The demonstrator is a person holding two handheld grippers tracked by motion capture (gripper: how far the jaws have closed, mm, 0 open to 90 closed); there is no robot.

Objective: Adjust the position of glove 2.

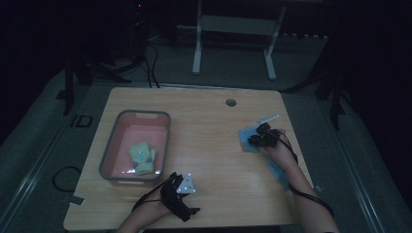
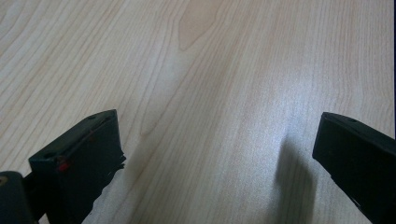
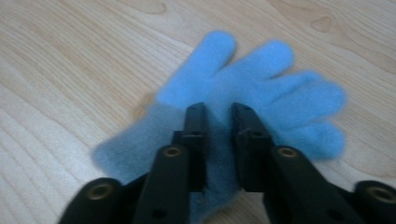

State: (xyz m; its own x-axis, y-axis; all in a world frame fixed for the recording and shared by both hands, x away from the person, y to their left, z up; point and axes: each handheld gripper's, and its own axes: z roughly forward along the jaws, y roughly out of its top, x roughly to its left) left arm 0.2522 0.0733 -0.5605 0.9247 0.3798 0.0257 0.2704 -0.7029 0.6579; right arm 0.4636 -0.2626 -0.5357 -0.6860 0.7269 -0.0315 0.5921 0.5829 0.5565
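Blue fleece glove [image 3: 243,98] lies flat near the right edge of the wooden table [image 1: 214,145], fingers splayed, fuzzy nap. Right gripper [image 3: 219,116] sits on it, jaws drawn close and pinching a fold of the palm fabric. A second blue piece [image 1: 278,172] lies just beside the right forearm, close to the table's edge. Left gripper [image 2: 215,140] rests near the front edge, jaws wide apart over bare pale woodgrain. Grey-rimmed pink bin [image 1: 116,145] at left holds a green glove [image 1: 142,158]; broad open tabletop between bin and blue glove.
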